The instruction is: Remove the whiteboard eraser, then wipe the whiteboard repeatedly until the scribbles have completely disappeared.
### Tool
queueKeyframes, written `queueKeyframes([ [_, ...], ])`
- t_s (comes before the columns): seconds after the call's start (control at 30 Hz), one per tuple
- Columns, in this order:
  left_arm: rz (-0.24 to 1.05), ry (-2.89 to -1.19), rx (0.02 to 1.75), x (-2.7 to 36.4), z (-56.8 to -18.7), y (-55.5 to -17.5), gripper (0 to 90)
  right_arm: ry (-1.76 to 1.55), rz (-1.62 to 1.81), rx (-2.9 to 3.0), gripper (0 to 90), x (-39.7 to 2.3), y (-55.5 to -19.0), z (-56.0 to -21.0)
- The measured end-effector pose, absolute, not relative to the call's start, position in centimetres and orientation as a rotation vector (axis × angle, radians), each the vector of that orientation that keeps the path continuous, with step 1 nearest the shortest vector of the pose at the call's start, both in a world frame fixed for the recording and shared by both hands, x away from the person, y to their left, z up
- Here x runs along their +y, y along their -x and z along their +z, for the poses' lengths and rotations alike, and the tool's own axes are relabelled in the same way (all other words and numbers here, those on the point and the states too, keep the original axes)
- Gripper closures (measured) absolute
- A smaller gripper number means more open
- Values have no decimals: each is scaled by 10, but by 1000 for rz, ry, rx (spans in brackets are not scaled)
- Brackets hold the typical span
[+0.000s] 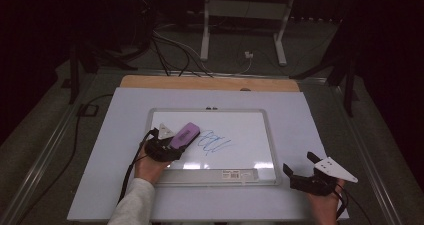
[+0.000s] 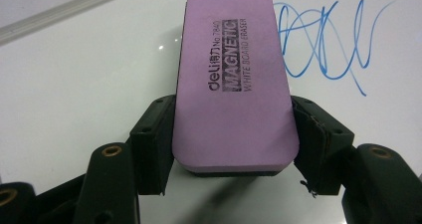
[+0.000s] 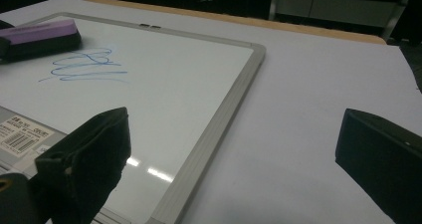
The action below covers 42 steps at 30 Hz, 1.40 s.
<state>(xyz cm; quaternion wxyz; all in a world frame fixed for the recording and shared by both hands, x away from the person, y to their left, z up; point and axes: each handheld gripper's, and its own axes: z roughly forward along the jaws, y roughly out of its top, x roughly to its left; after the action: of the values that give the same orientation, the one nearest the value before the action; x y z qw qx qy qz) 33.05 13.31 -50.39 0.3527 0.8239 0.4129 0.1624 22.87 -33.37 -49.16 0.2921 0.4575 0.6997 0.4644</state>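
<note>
White laminate covers the broad rectangular tabletop (image 1: 300, 135), and the grey-framed rectangular whiteboard (image 1: 267, 135) lies flat at its middle, long side toward the person, probably so both hands can reach the writing surface. A loose blue marker scribble (image 1: 214, 143) sits a little to the 9 o'clock side of the board's centre.

Next in size, the right tongs (image 1: 298, 166) rest off the board at about 4 o'clock from its centre, on bare tabletop just beyond the frame's corner; in the right gripper view their black jaws stand wide apart with nothing between them, likely parked out of the way.

The left tongs (image 1: 176, 141) are over the board's 9 o'clock part, clamped on the purple rectangular magnetic whiteboard eraser (image 2: 231, 74). In the left gripper view the pads press both long sides of the eraser near its rear end, its printed face up and felt side toward the board, a hold that suits wiping. The eraser juts forward from the jaws toward 1 o'clock in the high view, its front end just beside the scribble, which lies at 3 o'clock from it.
</note>
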Motion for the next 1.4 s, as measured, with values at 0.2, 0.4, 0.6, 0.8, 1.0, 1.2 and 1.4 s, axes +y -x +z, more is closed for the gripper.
queueKeyframes([
  [0.2, 424, -2146, 1085, 132, -506, -331, 376, -1219, 1238, 1864, 12, -334, -229, -492],
  [0.4, 432, -2070, 1109, 135, -500, -333, 208, -1218, 1237, 1867, 12, -334, -229, -492],
  [0.6, 390, -1992, 1150, 137, -497, -340, 199, -1219, 1237, 1867, 12, -334, -229, -492],
  [0.8, 380, -1986, 1169, 131, -501, -346, 240, -1216, 1237, 1868, 12, -334, -229, -492],
  [1.0, 374, -2015, 1174, 123, -504, -351, 297, -1220, 1236, 1868, 12, -334, -230, -492],
  [1.2, 347, -2029, 1175, 120, -506, -354, 395, -1216, 1238, 1870, 12, -334, -230, -492],
  [1.4, 349, -2038, 1175, 119, -506, -355, 409, -1215, 1239, 1874, 12, -334, -229, -492],
])
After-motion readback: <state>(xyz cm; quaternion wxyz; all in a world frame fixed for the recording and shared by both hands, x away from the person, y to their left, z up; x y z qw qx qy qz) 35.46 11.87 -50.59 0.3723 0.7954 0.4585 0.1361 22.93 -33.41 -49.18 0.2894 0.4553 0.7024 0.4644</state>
